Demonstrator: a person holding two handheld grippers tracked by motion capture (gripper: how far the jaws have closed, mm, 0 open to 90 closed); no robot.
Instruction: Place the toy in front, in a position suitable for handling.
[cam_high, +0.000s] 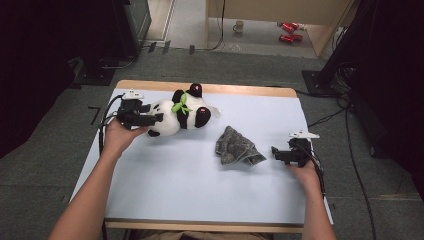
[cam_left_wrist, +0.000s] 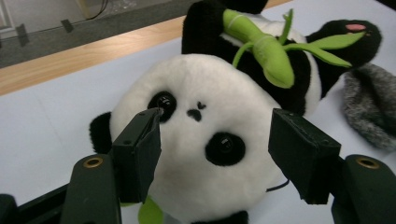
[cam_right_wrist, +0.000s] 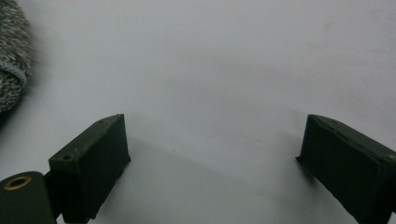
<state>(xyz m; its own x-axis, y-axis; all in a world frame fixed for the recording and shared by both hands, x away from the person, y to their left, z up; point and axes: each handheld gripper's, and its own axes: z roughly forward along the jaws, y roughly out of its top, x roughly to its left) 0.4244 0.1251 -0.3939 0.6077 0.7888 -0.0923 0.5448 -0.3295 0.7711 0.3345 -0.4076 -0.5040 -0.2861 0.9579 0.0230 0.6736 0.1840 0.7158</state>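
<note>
A black-and-white plush panda (cam_high: 180, 117) with a green bamboo sprig (cam_high: 181, 106) lies on its back at the far left of the pale blue table (cam_high: 175, 185). My left gripper (cam_high: 155, 119) has its jaws on either side of the panda's head (cam_left_wrist: 210, 140), pads pressed into the white fur beside the eyes. The sprig (cam_left_wrist: 271, 51) rests on the panda's chest. A grey knitted cloth (cam_high: 235, 147) is crumpled at mid-table. Just right of it, my right gripper (cam_high: 276, 154) hovers low over bare table, jaws wide apart (cam_right_wrist: 212, 163) with nothing between them. The cloth's edge (cam_right_wrist: 11, 56) shows at that view's left.
The table's far wooden edge (cam_high: 240, 90) runs just behind the panda. On the floor beyond stand a mug (cam_high: 239, 26) and red objects (cam_high: 289, 31). Cables trail across the floor on both sides.
</note>
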